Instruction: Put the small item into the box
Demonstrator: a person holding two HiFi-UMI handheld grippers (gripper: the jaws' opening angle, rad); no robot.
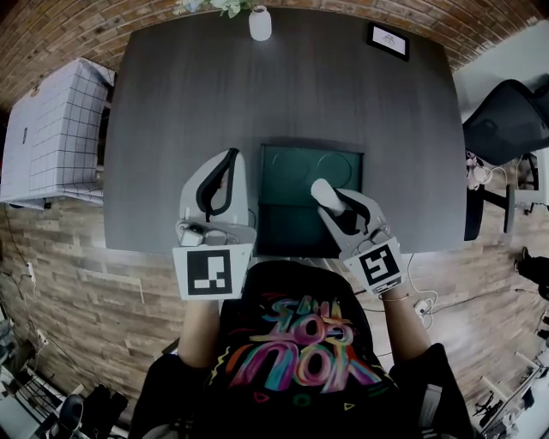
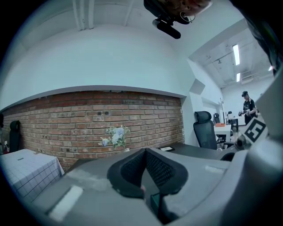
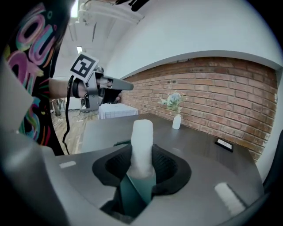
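- Jaws of the right gripper (image 3: pixel 142 167) clamp the small white item (image 3: pixel 142 143), which stands up between the pads. Those of the left gripper (image 2: pixel 145 171) are pressed together with nothing between them.
- Held this way, the item hangs over the open green box (image 1: pixel 292 171). The pick-up looks done; lowering it in and letting go are left.
- Farther off, a white vase (image 1: pixel 260 23) and a framed card (image 1: pixel 388 40) stand at the far edge of the table (image 1: pixel 171 103).
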